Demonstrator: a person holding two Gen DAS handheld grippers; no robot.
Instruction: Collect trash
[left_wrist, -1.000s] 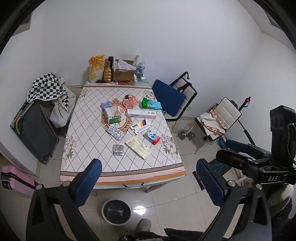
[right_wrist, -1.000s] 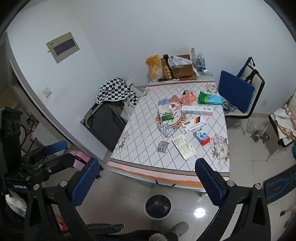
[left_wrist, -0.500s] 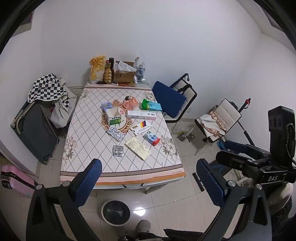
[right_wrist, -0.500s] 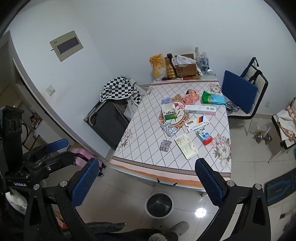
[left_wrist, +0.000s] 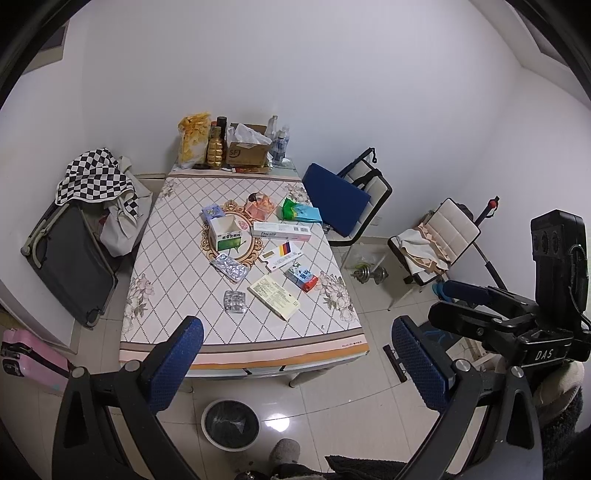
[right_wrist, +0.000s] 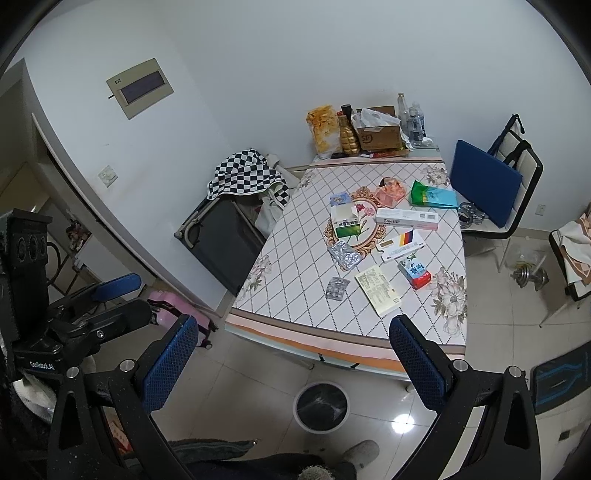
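Both cameras have pulled back and up a bit since a second ago, so the desk looks smaller. Left gripper and right gripper have fingers spread, holding nothing. Trash sits mid-desk: the open green box is light and crushable, so pinch a wall. The leaflet is floppy; take an edge. The foil blister pack is slick and thin. Bin waits on the floor.

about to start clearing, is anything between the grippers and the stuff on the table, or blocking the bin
Nothing visible does. Both the left gripper and right gripper are open, held back from the table. The bin sits uncovered on the floor by the near edge.
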